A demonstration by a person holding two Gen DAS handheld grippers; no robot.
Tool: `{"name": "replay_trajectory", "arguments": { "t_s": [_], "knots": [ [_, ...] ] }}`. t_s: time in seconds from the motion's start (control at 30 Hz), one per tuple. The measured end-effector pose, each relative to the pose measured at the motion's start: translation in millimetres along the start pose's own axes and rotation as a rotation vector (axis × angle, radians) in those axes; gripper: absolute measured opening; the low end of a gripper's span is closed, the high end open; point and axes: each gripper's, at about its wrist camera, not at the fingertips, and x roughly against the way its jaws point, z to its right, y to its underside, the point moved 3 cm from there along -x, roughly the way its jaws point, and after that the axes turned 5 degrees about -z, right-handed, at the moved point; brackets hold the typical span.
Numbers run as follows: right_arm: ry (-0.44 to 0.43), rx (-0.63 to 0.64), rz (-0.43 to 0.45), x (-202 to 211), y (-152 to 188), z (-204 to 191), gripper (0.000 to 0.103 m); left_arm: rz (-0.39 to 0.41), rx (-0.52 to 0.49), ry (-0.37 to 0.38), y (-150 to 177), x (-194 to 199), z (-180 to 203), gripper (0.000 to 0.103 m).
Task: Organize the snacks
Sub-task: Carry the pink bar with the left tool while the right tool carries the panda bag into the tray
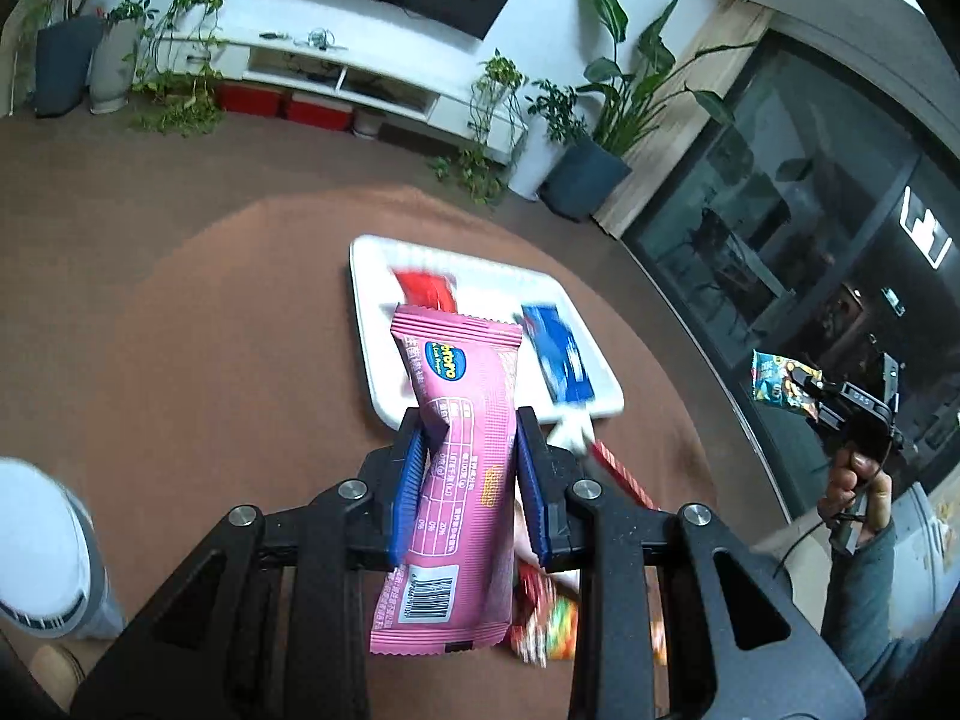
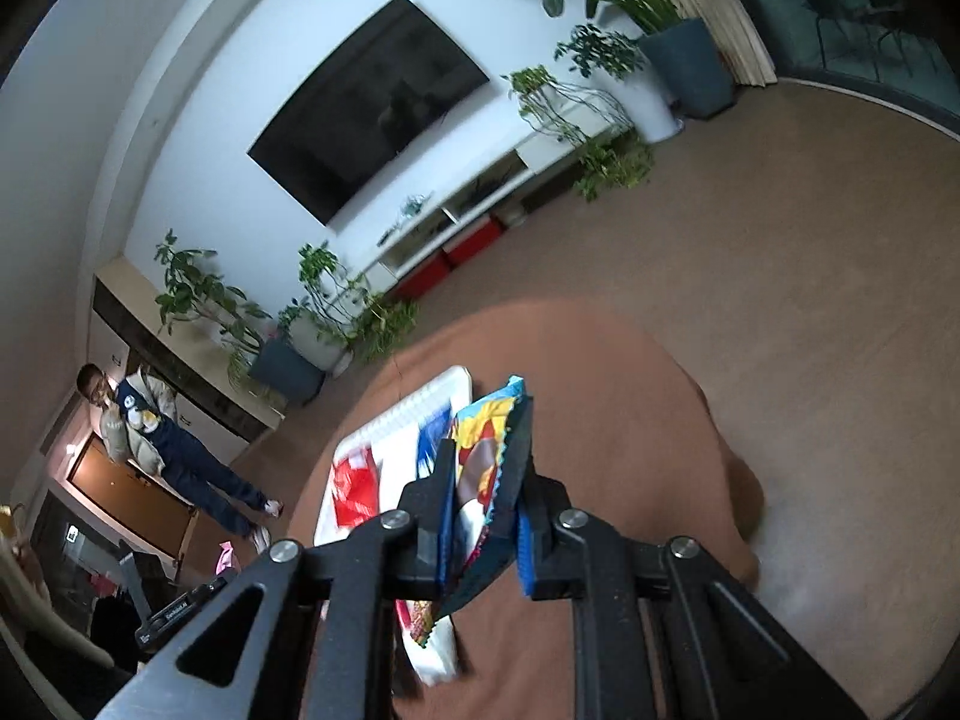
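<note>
L gripper (image 1: pixel 468 450) is clamping pink snack pack (image 1: pixel 456 420), long axis pointing at white tray (image 1: pixel 366 324) just ahead; R gripper (image 2: pixel 486 480) is pinching colourful pack (image 2: pixel 480 462), tray ahead-left.

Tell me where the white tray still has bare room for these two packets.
On the white rectangular tray, the bare strip between the red packet and the blue packet is free, as is the left edge beside the red one. Crowded: the tray's near right corner, where loose wrappers lie on the brown table.
</note>
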Motion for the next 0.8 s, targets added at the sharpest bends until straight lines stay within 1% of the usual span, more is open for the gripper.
{"name": "replay_trajectory", "arguments": {
  "t_s": [0.1,0.2,0.3,0.33,0.4,0.47,0.5,0.57,0.63,0.73,0.8],
  "knots": [
    [-0.045,0.045,-0.020,-30,-15,-28,0.017,0.012,-0.010,-0.016,-32,-8,0,0.027],
    [-0.085,0.109,-0.078,-77,-23,-64,0.017,0.004,-0.020,-0.041,-57,-22,-1,0.027],
    [-0.126,0.160,-0.143,-127,-22,-95,0.017,-0.016,-0.004,-0.043,-75,-50,-3,0.027],
    [-0.132,0.186,-0.167,-148,-21,-106,0.017,-0.019,0.000,-0.045,-77,-56,-4,0.027],
    [-0.130,0.210,-0.203,-175,-16,-117,0.017,-0.031,0.012,-0.046,-83,-75,-5,0.027],
    [-0.124,0.216,-0.252,-210,-8,-122,0.017,-0.052,0.015,-0.053,-86,-98,-6,0.027],
    [-0.123,0.213,-0.266,-219,-6,-121,0.017,-0.066,0.020,-0.058,-88,-114,-8,0.027],
    [-0.119,0.196,-0.300,-245,-1,-117,0.017,-0.080,0.027,-0.065,-87,-133,-11,0.027],
    [-0.120,0.175,-0.323,-262,3,-111,0.017,-0.091,0.040,-0.067,-89,-152,-15,0.027],
    [-0.118,0.164,-0.350,-285,2,-105,0.017,-0.106,0.027,-0.073,-90,-169,-14,0.027],
    [-0.115,0.161,-0.368,-296,5,-102,0.017,-0.117,0.017,-0.078,-91,-181,-6,0.027]
  ]
}}
